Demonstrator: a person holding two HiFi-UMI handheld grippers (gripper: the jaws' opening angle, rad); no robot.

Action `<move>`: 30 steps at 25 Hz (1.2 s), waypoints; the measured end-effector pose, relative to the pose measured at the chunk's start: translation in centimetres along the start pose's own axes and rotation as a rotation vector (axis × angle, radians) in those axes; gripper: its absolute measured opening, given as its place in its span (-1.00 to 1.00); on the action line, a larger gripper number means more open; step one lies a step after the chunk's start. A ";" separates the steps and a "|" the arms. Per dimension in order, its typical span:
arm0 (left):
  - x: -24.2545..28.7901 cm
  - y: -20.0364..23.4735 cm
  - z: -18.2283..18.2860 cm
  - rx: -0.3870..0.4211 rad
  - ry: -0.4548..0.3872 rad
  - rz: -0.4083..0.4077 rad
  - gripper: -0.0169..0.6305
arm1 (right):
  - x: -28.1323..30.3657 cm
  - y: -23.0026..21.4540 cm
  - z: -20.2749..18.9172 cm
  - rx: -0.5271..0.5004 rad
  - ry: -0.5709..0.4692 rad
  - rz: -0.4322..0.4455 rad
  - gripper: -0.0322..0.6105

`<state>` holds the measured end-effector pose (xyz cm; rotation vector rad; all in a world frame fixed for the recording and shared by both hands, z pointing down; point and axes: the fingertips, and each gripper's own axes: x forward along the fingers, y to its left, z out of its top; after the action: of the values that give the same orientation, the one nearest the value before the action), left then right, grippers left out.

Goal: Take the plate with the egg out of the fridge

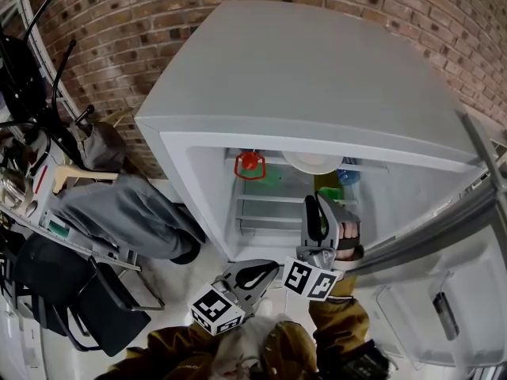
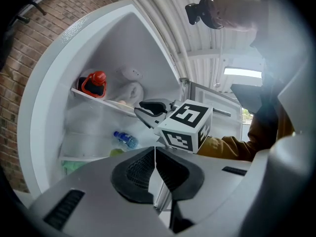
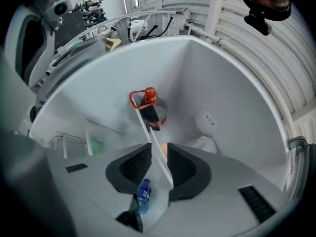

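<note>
**Two grippers at open fridge; plate on top shelf**

Right gripper (image 3: pixel 158 158): jaws spread and holding nothing. It is raised at the fridge (image 1: pixel 317 77) opening and points inward. In its own view the top shelf (image 3: pixel 155 147) edge and the egg (image 3: pixel 161 153) show through the gap, farther back.

Left gripper (image 2: pixel 155 154): jaws closed tip to tip and empty. It is held lower, outside the opening, beside the right gripper's marker cube.

Plate (image 1: pixel 313 163): white, on the top shelf towards the back, carrying the egg. Neither gripper touches it.

Red-capped bottle (image 1: pixel 249 163): same shelf, to the left of the plate and apart from it.

Blue water bottle (image 2: pixel 126 139): lying on the shelf below.

Green item (image 1: pixel 329 188): lower shelf, too blurred to identify.

Fridge door (image 1: pixel 444 291): swung open at right.

Brick wall (image 1: pixel 119 22): behind the fridge.
</note>
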<state>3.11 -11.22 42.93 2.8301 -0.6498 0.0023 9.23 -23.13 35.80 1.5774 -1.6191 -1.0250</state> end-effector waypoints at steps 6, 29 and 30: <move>0.6 0.3 0.2 -0.004 0.002 0.006 -0.96 | 1.2 0.0 -0.2 -0.025 0.000 0.024 -0.65; 2.0 2.0 0.3 -0.043 0.005 0.065 -0.96 | 4.0 -0.5 -1.0 -0.107 -0.015 0.047 -0.65; 2.1 2.1 0.3 -0.045 0.004 0.065 -0.96 | 4.1 -0.5 -1.0 -0.110 -0.018 0.051 -0.65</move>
<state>4.12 -14.02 43.19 2.7642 -0.7311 0.0051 10.07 -27.26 35.53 1.4515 -1.5786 -1.0849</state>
